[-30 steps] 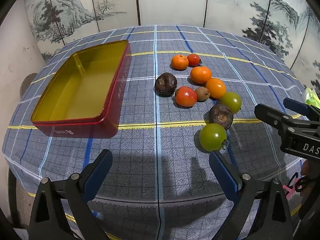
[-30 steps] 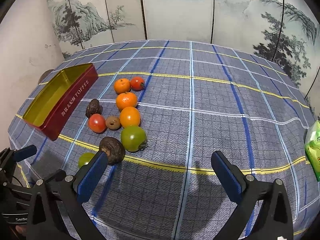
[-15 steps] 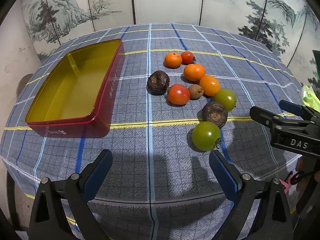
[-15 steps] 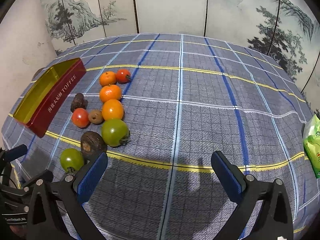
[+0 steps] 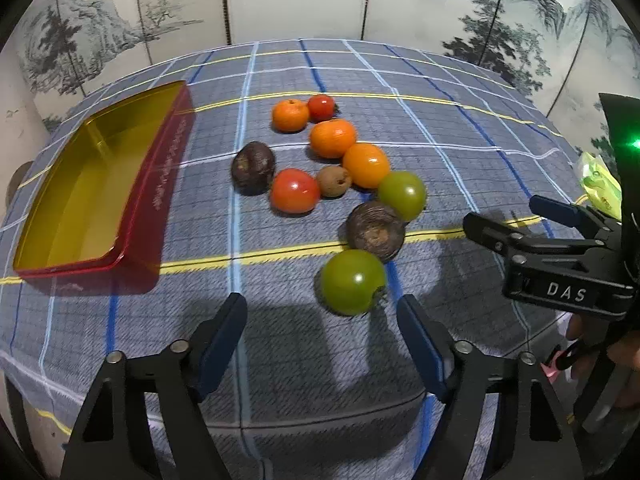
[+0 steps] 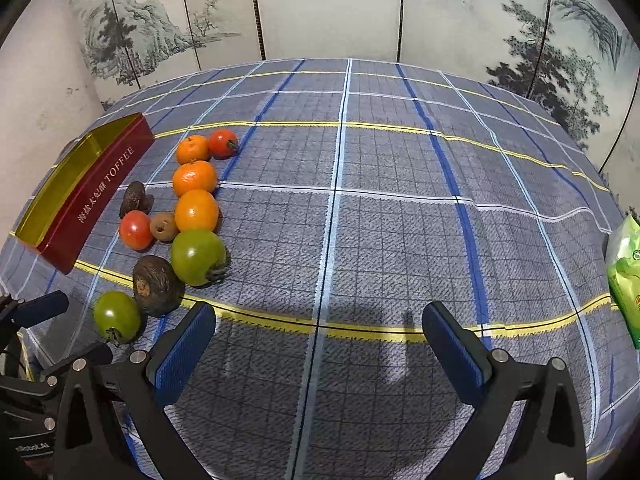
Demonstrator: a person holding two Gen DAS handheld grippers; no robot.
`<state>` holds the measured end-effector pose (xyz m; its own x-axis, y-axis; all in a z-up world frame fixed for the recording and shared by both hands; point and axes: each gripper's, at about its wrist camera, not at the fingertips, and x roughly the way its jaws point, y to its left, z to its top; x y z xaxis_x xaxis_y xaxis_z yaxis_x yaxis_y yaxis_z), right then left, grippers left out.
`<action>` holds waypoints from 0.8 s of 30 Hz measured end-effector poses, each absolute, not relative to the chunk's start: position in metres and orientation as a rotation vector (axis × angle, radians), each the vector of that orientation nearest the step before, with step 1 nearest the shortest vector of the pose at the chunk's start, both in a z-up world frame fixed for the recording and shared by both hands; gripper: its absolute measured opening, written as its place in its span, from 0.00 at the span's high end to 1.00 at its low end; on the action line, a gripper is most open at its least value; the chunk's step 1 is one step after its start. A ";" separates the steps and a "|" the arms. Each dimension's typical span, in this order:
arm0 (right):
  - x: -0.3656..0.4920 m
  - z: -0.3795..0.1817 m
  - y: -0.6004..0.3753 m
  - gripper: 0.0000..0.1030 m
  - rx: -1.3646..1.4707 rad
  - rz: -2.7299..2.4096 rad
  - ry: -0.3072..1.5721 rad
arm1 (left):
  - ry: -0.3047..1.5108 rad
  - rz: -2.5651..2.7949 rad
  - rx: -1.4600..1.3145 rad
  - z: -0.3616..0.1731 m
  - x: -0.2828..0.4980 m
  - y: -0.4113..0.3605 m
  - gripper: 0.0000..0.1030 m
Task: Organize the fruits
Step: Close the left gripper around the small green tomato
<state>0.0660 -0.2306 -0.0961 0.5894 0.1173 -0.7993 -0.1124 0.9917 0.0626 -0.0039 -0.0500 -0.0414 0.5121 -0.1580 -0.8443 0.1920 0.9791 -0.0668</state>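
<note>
Step in hand: judged as the approach to the first pick; nearest green tomato [image 5: 353,282] lies just ahead of the left gripper [image 5: 320,332], slightly toward its right finger.
Doing it well: centre the jaws on that tomato before lowering, one pad each side; keep clear of the dark wrinkled fruit [image 5: 375,231] just behind it, which looks near enough to be nudged. Close gently; the skin looks smooth and may slip or roll.
Left gripper: jaws have just been closing, partly narrowed; nothing between the pads, touching nothing.
Right gripper [image 6: 320,344]: jaws wide apart, empty, hanging over bare tablecloth [image 6: 400,208], away from the fruit.
Fruit: nine pieces, all in a loose cluster on the cloth.
Tin [image 5: 152,184]: red outside, gold inside, empty, left of the cluster; probable destination.
</note>
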 end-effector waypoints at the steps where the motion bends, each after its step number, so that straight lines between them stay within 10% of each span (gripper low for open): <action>1: 0.066 -0.097 -0.231 0.00 0.006 0.134 0.933 | 1.013 -0.212 0.037 -0.042 -0.002 -0.051 0.31; 14: 0.068 -0.102 -0.234 0.00 0.020 0.140 0.945 | 1.049 -0.262 0.018 -0.055 0.013 -0.059 0.63; 24: 0.068 -0.104 -0.229 0.00 0.007 0.147 0.954 | 1.049 -0.263 -0.004 -0.055 0.010 -0.049 0.64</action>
